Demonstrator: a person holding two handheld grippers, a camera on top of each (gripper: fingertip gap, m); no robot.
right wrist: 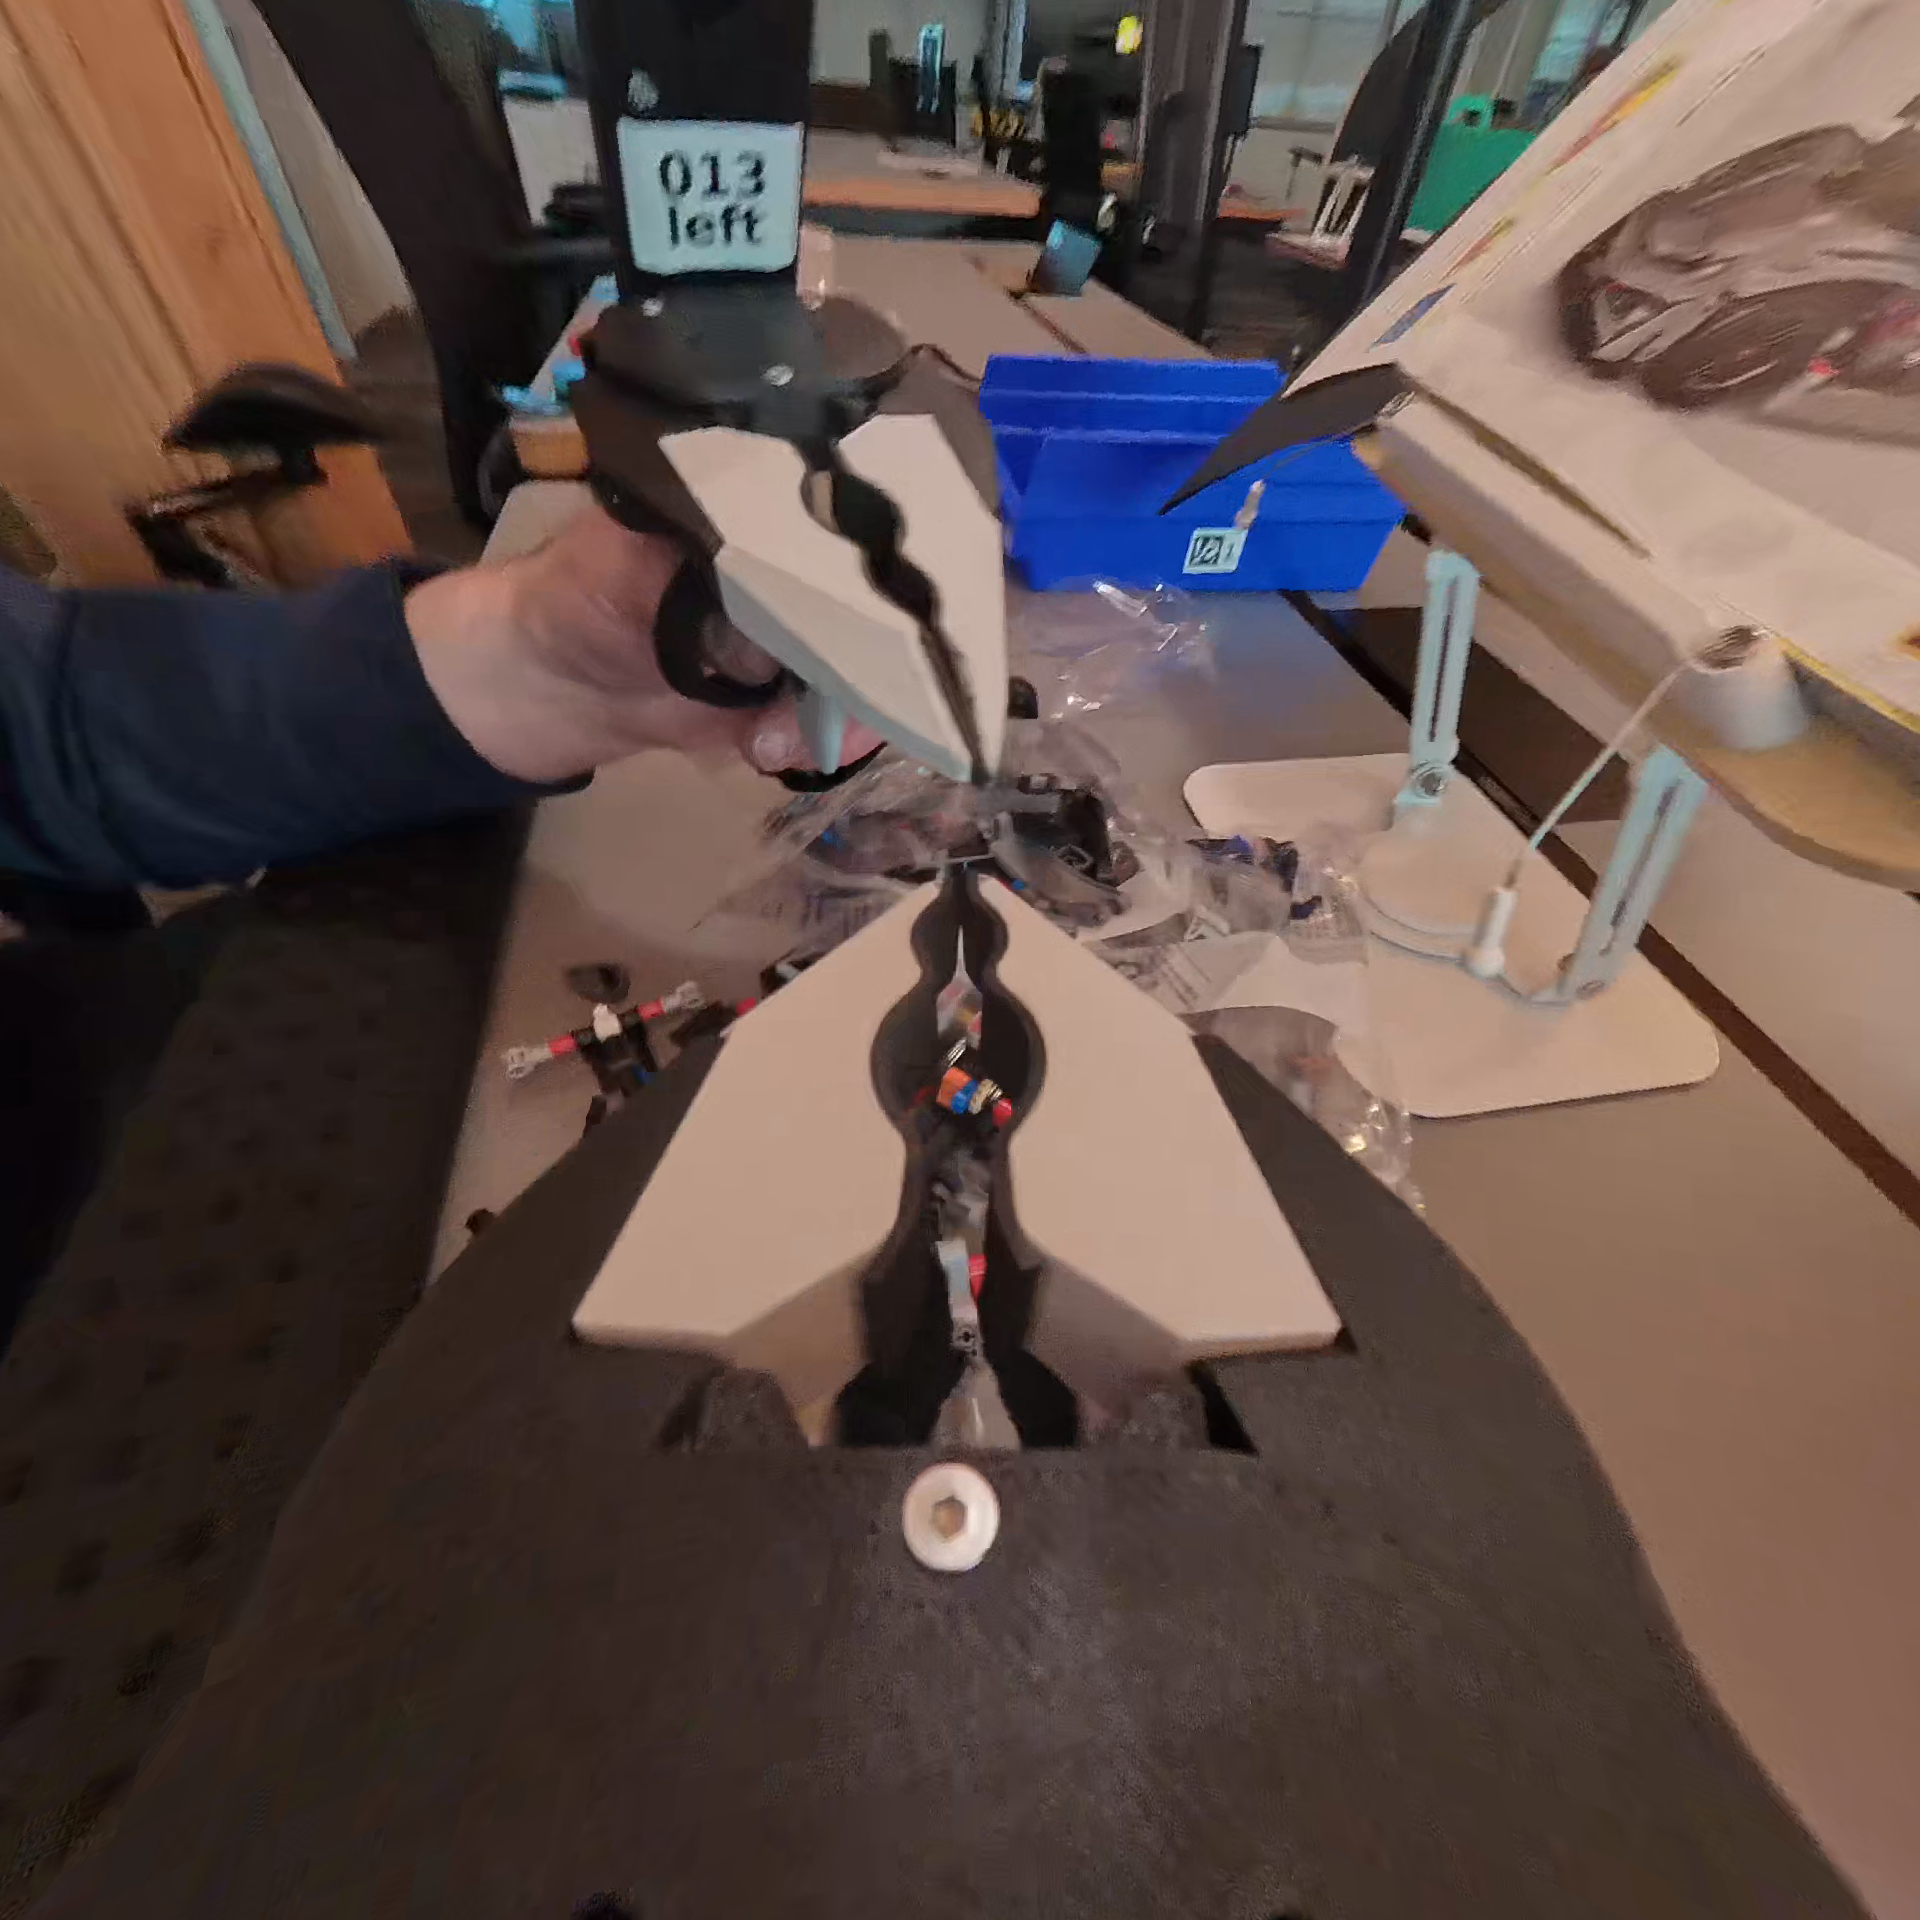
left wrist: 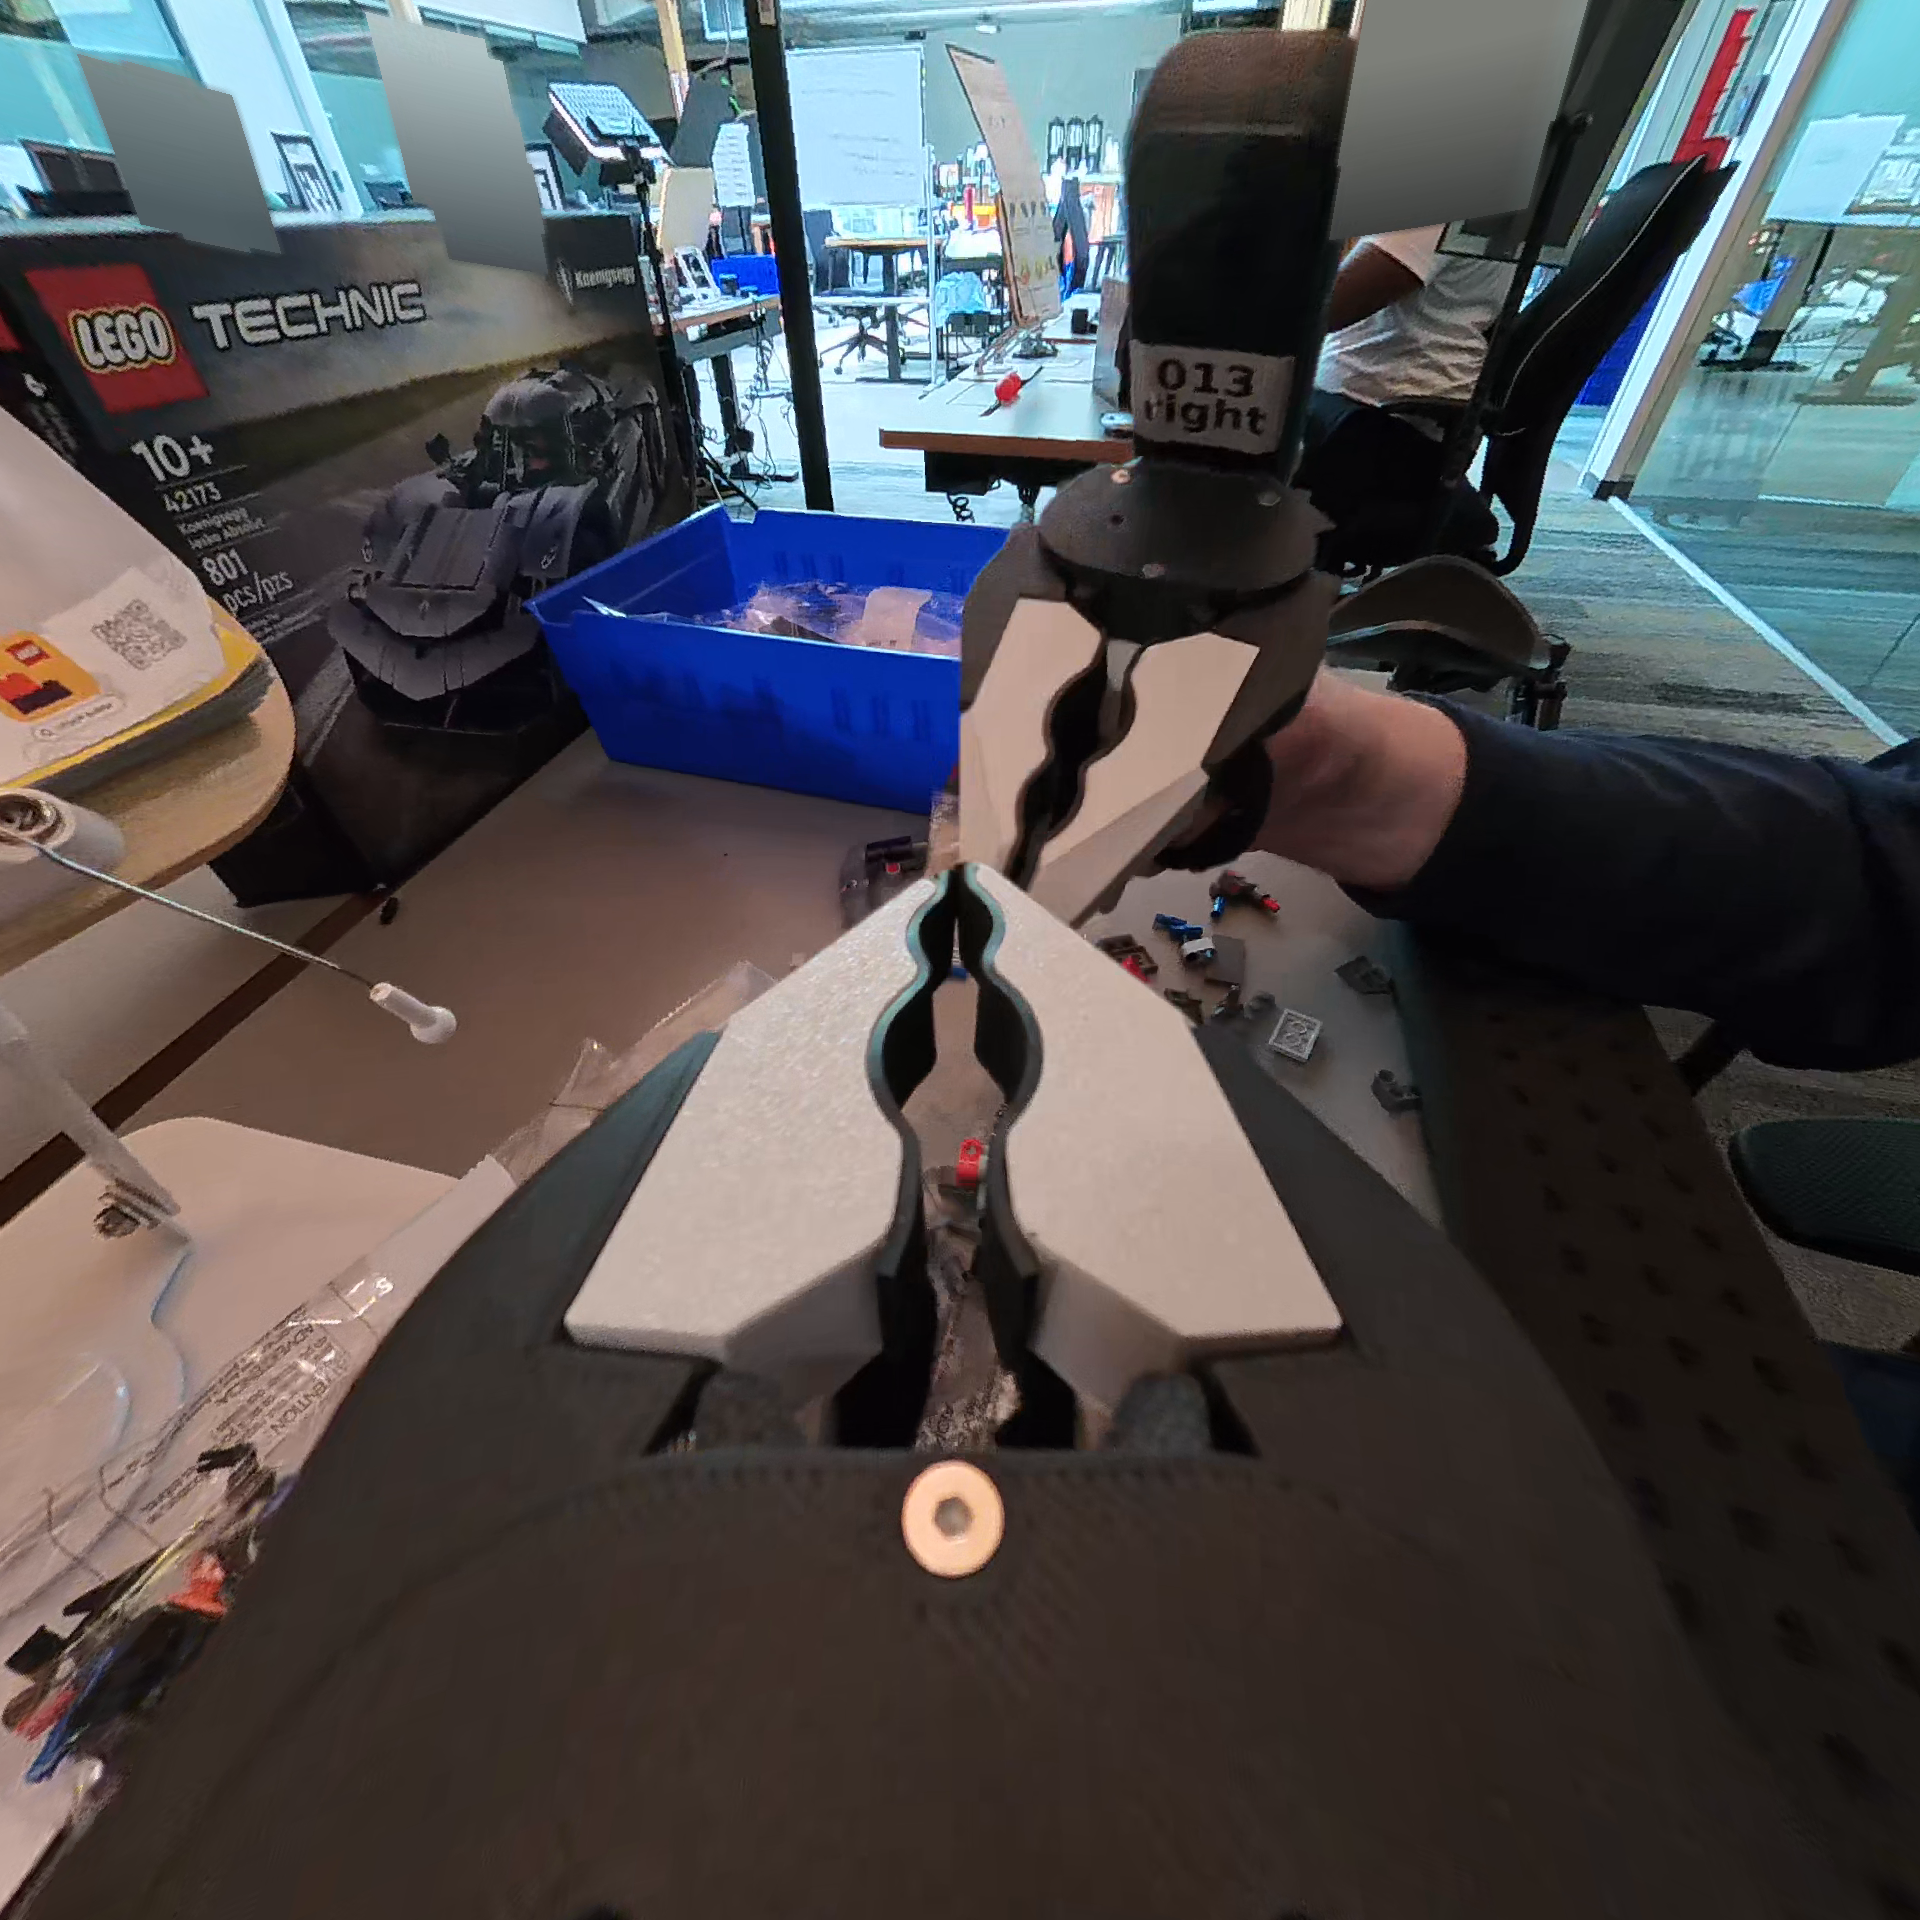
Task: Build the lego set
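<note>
A clear plastic bag of small Lego pieces (right wrist: pixel 1081 831) hangs crumpled between my two grippers above the table. My left gripper (left wrist: pixel 961 878) is shut, and the right wrist view shows its tips (right wrist: pixel 977 774) pinching the top of the bag. My right gripper (right wrist: pixel 961 878) is shut on the bag's near edge. In the left wrist view it (left wrist: pixel 1029 883) comes down from above, its tips almost meeting the left tips. Part of the bag with a red piece shows through the left fingers (left wrist: pixel 966 1153).
A blue bin (left wrist: pixel 769 686) and the set's dark box (left wrist: pixel 312 416) stand at the back. Loose pieces (left wrist: pixel 1247 966) lie to the right. A small built assembly (right wrist: pixel 613 1029) lies on the table. The instruction booklet (right wrist: pixel 1662 312) rests on a white stand (right wrist: pixel 1507 987). Another bag (left wrist: pixel 156 1507) lies at lower left. The grippers are tip to tip, or close to it. Left tips and right tips are each some 20 centimeters from the small built assembly (right wrist: pixel 613 1029).
</note>
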